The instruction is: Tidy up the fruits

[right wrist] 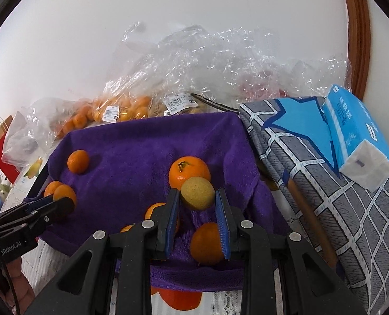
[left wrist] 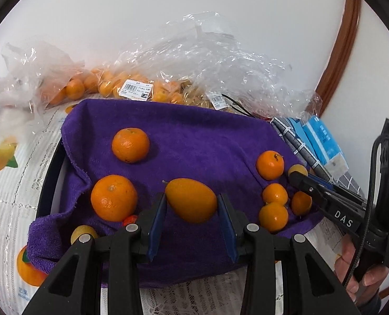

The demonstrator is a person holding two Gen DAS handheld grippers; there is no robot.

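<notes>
A purple towel (left wrist: 194, 136) lines a black tray and holds several oranges and tangerines. My left gripper (left wrist: 191, 204) is shut on an oval orange kumquat-like fruit (left wrist: 191, 200) just above the towel. My right gripper (right wrist: 197, 195) is shut on a small round yellow fruit (right wrist: 197, 193), held above a tangerine (right wrist: 189, 172); it also shows in the left wrist view (left wrist: 298, 170). Two larger oranges (left wrist: 130, 145) (left wrist: 113, 197) lie left on the towel. Small tangerines (left wrist: 274, 194) cluster at the right.
Clear plastic bags (left wrist: 131, 84) of oranges lie behind the tray against the white wall. A grey checked cushion (right wrist: 325, 173) with a blue tissue pack (right wrist: 357, 134) sits to the right. A printed fruit tablecloth (left wrist: 8, 157) covers the table.
</notes>
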